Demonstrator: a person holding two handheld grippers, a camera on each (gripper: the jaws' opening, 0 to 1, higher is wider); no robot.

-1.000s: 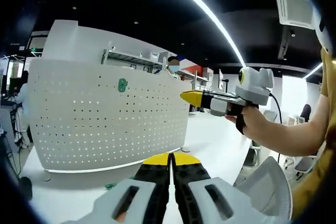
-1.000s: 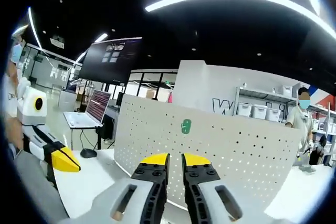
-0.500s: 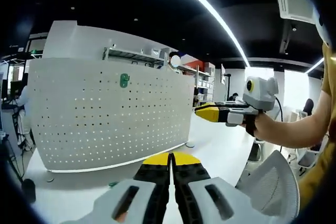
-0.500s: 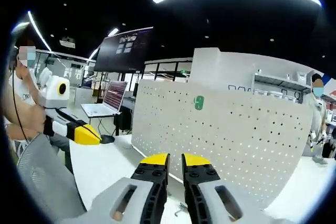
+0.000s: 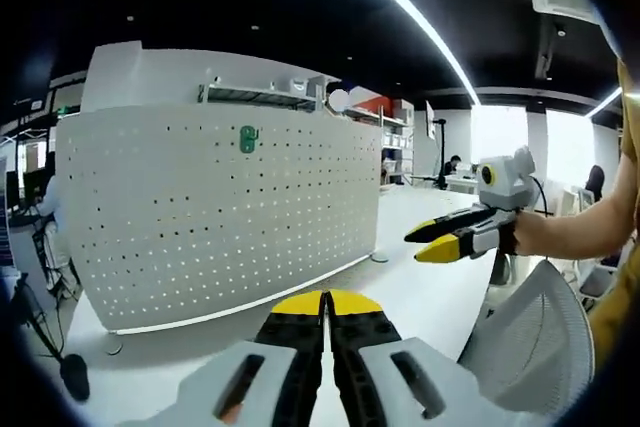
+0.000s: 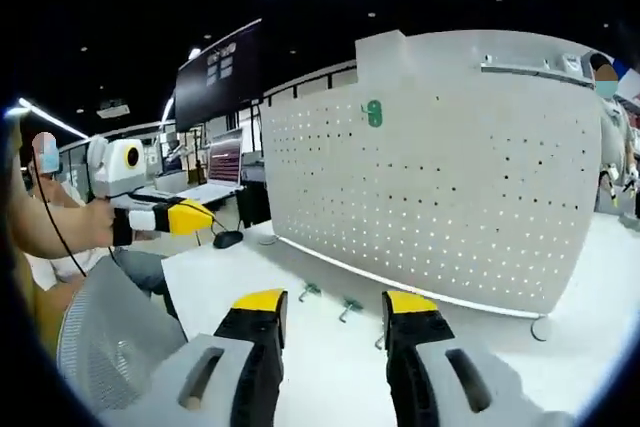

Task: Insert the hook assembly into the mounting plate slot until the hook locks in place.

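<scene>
A white perforated mounting plate (image 5: 210, 217) stands upright on the white table, with a small green hook (image 5: 248, 138) hanging near its top. In the right gripper view the same plate (image 6: 460, 177) and green hook (image 6: 373, 113) show, and two small greenish hook pieces (image 6: 308, 290) (image 6: 350, 305) lie on the table at the plate's foot. My left gripper (image 5: 325, 299) is shut with nothing in it, short of the plate. My right gripper (image 6: 335, 300) is open and holds nothing. Each gripper appears in the other's view: right gripper (image 5: 432, 241), left gripper (image 6: 188, 217).
A white mesh chair back (image 5: 525, 342) is close at the right, and shows again as the chair back (image 6: 115, 332). A laptop (image 6: 222, 169), a mouse (image 6: 230, 239) and a dark monitor (image 6: 222, 72) lie beyond the table's left end. A person's hand (image 5: 545, 232) holds the right gripper.
My right gripper's jaws have spread from nearly together to wide open. Both views have shifted, and the right gripper view now tilts down onto the table and the hook pieces.
</scene>
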